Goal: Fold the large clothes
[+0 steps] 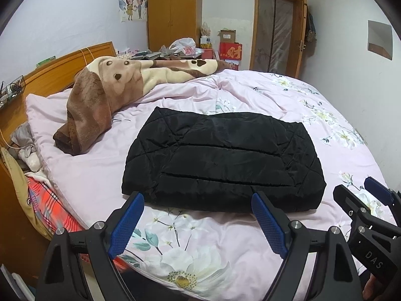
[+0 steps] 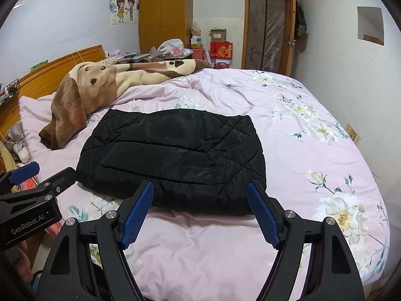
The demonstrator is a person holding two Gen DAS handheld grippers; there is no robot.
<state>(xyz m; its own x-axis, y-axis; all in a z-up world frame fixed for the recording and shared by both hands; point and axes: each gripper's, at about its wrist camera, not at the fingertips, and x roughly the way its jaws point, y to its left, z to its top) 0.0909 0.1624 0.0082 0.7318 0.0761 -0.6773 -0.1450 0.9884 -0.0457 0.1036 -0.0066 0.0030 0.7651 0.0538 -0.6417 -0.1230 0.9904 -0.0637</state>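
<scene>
A black quilted jacket [image 1: 223, 158] lies folded into a thick rectangle on the pink floral bed cover [image 1: 200, 250]; it also shows in the right wrist view [image 2: 175, 155]. My left gripper [image 1: 198, 198] is open and empty, its blue fingertips just short of the jacket's near edge. My right gripper [image 2: 200, 188] is open and empty, also at the near edge, toward the jacket's right half. The right gripper shows at the right edge of the left wrist view [image 1: 356, 188], and the left gripper at the left edge of the right wrist view [image 2: 45, 170].
A brown and cream fleece blanket [image 1: 112, 92] lies bunched at the far left of the bed, beside the wooden headboard [image 1: 62, 62]. Clothes and a plaid cloth [image 1: 47, 200] hang off the bed's left side. A wardrobe [image 1: 173, 12], boxes and a door [image 1: 275, 30] stand beyond the bed.
</scene>
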